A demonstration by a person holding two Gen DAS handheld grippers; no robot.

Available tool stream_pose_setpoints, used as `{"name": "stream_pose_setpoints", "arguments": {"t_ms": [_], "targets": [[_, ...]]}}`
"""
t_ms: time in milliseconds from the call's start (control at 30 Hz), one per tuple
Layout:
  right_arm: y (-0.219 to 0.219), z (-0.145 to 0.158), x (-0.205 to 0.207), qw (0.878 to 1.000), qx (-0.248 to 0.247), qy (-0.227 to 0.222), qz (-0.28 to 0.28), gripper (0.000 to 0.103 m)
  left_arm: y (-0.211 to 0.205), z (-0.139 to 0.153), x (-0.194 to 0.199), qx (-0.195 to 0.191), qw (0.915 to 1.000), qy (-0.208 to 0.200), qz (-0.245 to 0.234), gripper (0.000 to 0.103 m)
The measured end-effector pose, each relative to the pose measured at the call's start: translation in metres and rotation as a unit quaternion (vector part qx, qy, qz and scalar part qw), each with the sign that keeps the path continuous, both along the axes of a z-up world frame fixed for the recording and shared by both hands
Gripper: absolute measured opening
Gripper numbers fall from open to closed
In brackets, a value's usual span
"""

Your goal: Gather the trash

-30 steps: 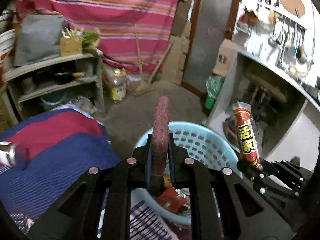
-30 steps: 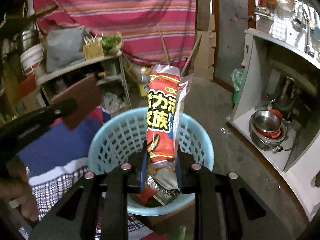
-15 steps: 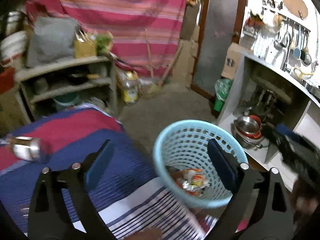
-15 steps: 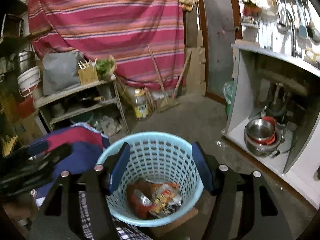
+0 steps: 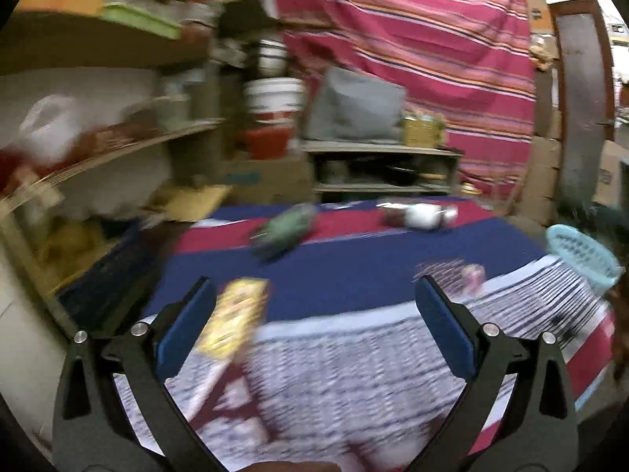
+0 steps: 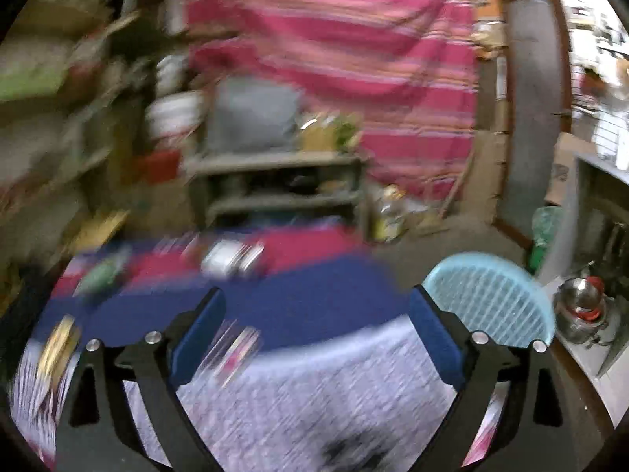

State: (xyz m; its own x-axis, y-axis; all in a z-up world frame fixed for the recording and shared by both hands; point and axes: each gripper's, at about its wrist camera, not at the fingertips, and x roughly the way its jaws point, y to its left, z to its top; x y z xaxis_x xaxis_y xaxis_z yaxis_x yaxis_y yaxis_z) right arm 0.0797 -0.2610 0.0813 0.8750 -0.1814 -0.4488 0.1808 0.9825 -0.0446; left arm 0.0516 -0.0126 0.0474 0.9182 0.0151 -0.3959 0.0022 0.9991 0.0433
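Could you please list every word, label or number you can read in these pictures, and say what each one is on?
No text can be read.
Yellow packet: print blurred.
Cardboard box: blue lettering blurred.
Pink wrapper: print smeared.
White can: label blurred.

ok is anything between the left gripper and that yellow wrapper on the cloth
Nothing visible. The left gripper is open and empty, and the yellow wrapper lies flat on the striped cloth just inside its left finger, with only bare cloth around it. The view is motion-blurred, so small clutter could be missed.
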Motion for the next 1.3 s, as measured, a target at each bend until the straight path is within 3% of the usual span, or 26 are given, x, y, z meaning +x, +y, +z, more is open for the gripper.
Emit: {"name": "stream_pose_setpoints", "arguments": {"t_ms": [67, 133, 167, 233, 367, 567, 800, 967, 1300], "targets": [[0.043, -0.024, -0.046, 0.997, -0.074, -0.012, -0.019, 0.098, 0.016, -0.011, -0.020, -0.022, 0.9997, -0.004, 0.000, 0.098], [0.054, -0.018, -0.075, 0.993, -0.093, -0.052, -0.047, 0.098, 0.029, -0.006, -0.037, -0.075, 0.9964, -0.026, -0.029, 0.098], [0.057, -0.012, -0.097, 0.989, -0.097, -0.096, -0.058, 0.098, 0.028, -0.003, -0.042, -0.079, 0.9951, -0.041, -0.043, 0.098], [0.054, -0.012, -0.121, 0.982, -0.094, -0.136, -0.094, 0.098, 0.019, -0.006, -0.043, -0.065, 0.9949, -0.032, -0.070, 0.098], [0.039, -0.017, -0.119, 0.988, -0.059, -0.097, -0.109, 0.098, 0.000, -0.009, -0.038, -0.048, 0.9920, -0.022, -0.115, 0.098], [0.033, -0.021, -0.104, 0.988, -0.061, -0.073, -0.120, 0.098, -0.018, -0.019, -0.035, -0.016, 0.9926, -0.003, -0.120, 0.098], [0.042, -0.025, -0.103, 0.988, -0.104, -0.059, -0.101, 0.098, -0.004, -0.017, -0.037, -0.042, 0.9936, -0.012, -0.104, 0.098], [0.051, -0.027, -0.099, 0.987, -0.121, -0.048, -0.098, 0.098, -0.007, -0.020, -0.034, -0.039, 0.9931, -0.006, -0.110, 0.098], [0.038, -0.025, -0.097, 0.992, -0.078, -0.033, -0.093, 0.098, -0.016, -0.023, -0.033, -0.029, 0.9927, 0.003, -0.117, 0.098]]}}
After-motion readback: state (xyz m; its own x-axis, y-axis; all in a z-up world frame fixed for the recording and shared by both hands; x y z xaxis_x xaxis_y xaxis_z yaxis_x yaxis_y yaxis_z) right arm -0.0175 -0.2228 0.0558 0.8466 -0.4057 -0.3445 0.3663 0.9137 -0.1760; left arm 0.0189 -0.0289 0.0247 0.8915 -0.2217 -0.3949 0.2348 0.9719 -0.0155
